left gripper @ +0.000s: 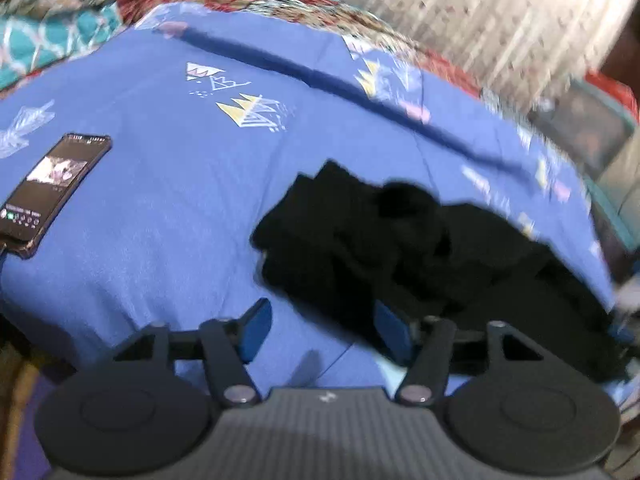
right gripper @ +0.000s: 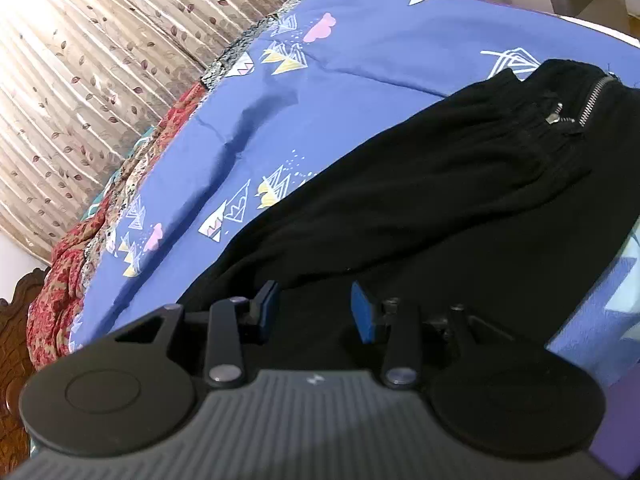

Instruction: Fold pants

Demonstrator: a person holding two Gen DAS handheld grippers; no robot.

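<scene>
Now the black cloth pants [right gripper: 420, 200] lie bunched on the blue patterned bed sheet [left gripper: 168, 200], near its edge. Both the left tool [left gripper: 320, 320] and right tool [right gripper: 316, 308] are open, holding nothing; better grip one hem and flatten first.

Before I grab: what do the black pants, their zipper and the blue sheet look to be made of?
Black pants: soft matte knit, probably cotton or fleece; it slumps in limp folds, gathered at the waistband. Zipper: metal by its silvery, shiny teeth. Blue sheet: thin, smooth woven fabric, printed, lightly creased.

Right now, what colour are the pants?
Black pants, with a metal zipper; clearest in the right wrist view.
</scene>
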